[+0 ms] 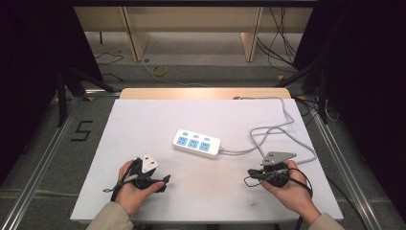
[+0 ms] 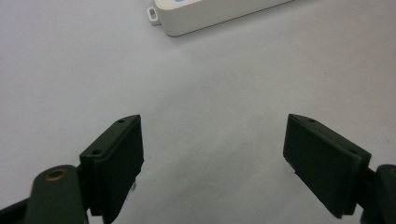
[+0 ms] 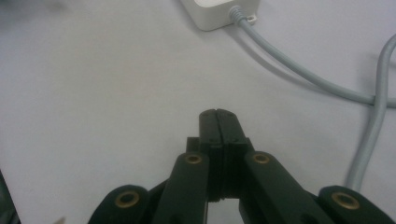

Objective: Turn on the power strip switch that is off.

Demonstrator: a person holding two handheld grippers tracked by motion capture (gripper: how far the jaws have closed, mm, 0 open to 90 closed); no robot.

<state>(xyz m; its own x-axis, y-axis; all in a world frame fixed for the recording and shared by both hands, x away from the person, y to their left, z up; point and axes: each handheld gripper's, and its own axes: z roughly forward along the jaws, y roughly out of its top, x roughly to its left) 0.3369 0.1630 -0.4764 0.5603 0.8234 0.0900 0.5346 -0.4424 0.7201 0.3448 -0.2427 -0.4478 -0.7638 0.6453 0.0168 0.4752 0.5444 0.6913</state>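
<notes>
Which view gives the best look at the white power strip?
The high view: the whole power strip lies on the table with its blue sockets and grey cable visible. The left gripper view catches one end at the top edge; the right gripper view shows the cable end.

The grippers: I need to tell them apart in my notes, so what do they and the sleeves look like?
Both are black with brass-coloured rivets. The left gripper carries a pale three-cornered plate, the right gripper a grey one and a looping black cable. The fingers are flat black pads. The sleeves are beige.

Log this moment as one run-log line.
left gripper: open, empty | right gripper: shut, empty | power strip: mid-table, untouched | grey cable: looped right of strip
</notes>
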